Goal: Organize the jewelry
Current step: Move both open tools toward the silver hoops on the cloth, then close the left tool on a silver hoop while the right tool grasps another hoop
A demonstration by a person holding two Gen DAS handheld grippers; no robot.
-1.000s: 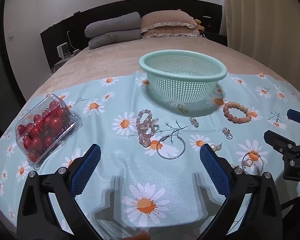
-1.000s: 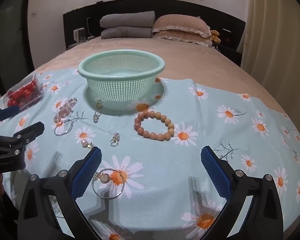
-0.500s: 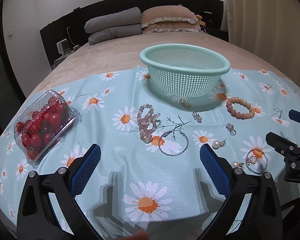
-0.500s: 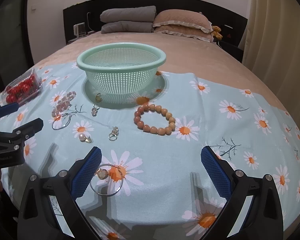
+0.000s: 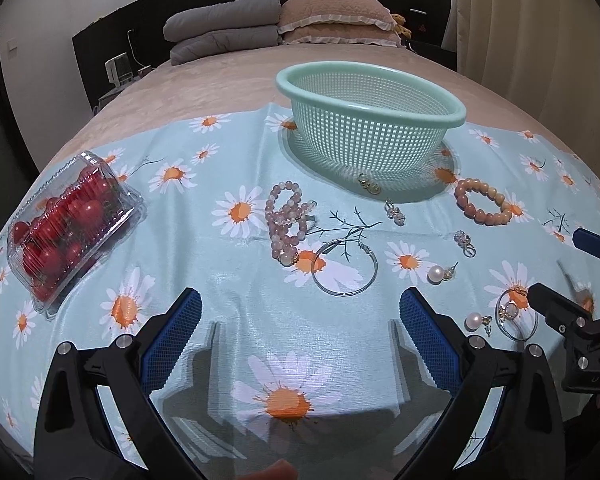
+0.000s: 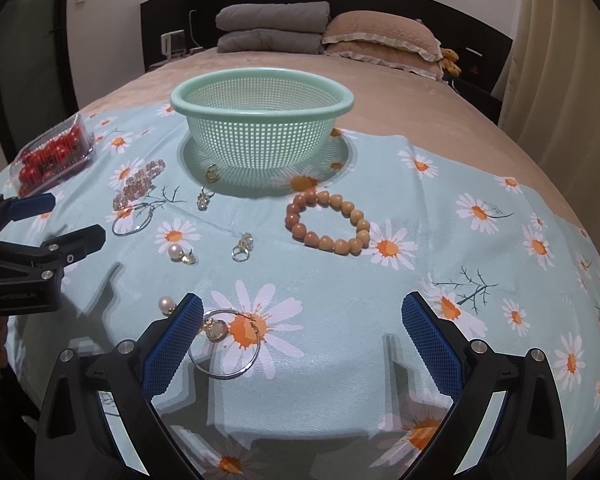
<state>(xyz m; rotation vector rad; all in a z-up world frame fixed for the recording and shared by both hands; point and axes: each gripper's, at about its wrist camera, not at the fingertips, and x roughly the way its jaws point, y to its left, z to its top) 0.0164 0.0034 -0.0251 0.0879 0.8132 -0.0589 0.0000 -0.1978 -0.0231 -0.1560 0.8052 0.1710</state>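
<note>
Left wrist view: the left claw stood wide open and empty above the daisy cloth. The green basket at the far side looked empty, so sorting appeared not yet begun. Laid out loose were the pink bead bracelet, a silver hoop just near of it, an orange bead bracelet at right, and pearl earrings. A box of tomatoes sat at left.

Right wrist view: the right claw was likewise spread and empty, its left finger beside a hoop earring. The cloth covered a bed; pillows lay at the far end.
</note>
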